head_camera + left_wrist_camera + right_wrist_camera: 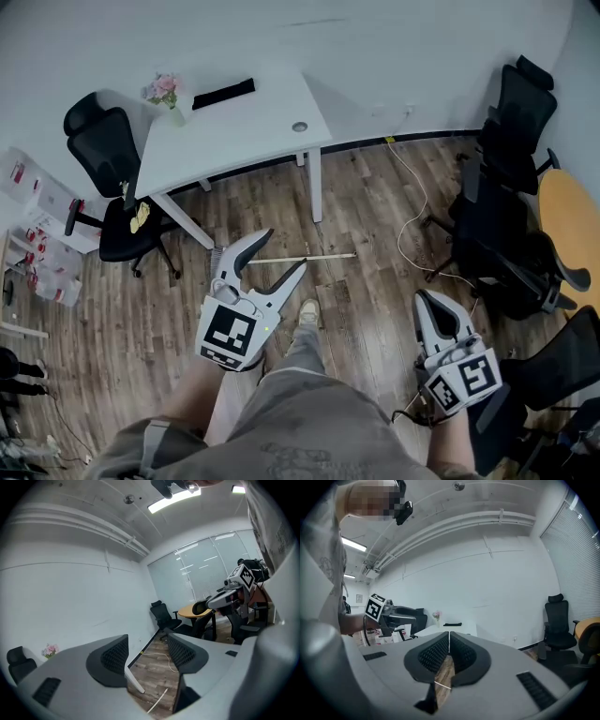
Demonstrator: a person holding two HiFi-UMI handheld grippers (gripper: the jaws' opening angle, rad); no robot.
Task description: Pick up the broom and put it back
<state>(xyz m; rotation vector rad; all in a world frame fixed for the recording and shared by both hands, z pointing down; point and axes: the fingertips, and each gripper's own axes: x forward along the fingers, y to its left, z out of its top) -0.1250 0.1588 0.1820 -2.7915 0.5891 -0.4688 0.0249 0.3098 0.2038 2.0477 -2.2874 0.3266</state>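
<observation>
The broom lies on the wooden floor in front of the white desk; its thin white stick runs left to right, and its head end is hidden behind my left gripper. My left gripper hovers above the stick with its jaws wide open and nothing between them. In the left gripper view the stick shows on the floor between the open jaws of that gripper. My right gripper hangs further right, shut and empty. In the right gripper view its pads meet, with the stick a thin line below.
A white desk carries a flower vase and a flat black item. One black office chair stands at its left, more chairs at the right beside a round wooden table. A cable trails across the floor.
</observation>
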